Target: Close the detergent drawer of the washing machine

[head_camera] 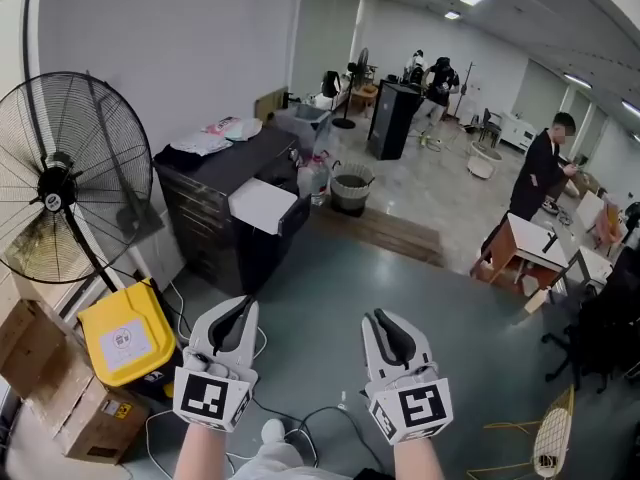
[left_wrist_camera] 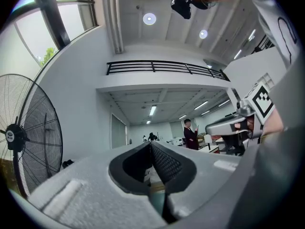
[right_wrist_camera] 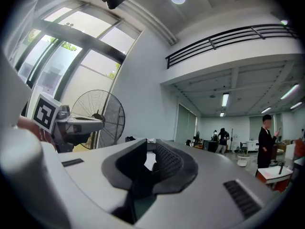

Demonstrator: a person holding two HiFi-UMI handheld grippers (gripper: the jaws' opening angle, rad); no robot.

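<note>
White left gripper (head_camera: 246, 304) and right gripper (head_camera: 376, 315) hang side by side, both pinched closed on nothing; well ahead, beside the fan (head_camera: 60, 183), a dark cabinet (head_camera: 215, 208) with a white panel (head_camera: 262, 206) jutting out; whether that's the drawer, can't tell.

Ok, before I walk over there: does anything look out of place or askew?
One thing: a white panel juts out of the dark cabinet beside the fan, at a slant rather than flush. Loose cables trail over the floor nearer the camera. Nothing looks spilled or broken.
</note>
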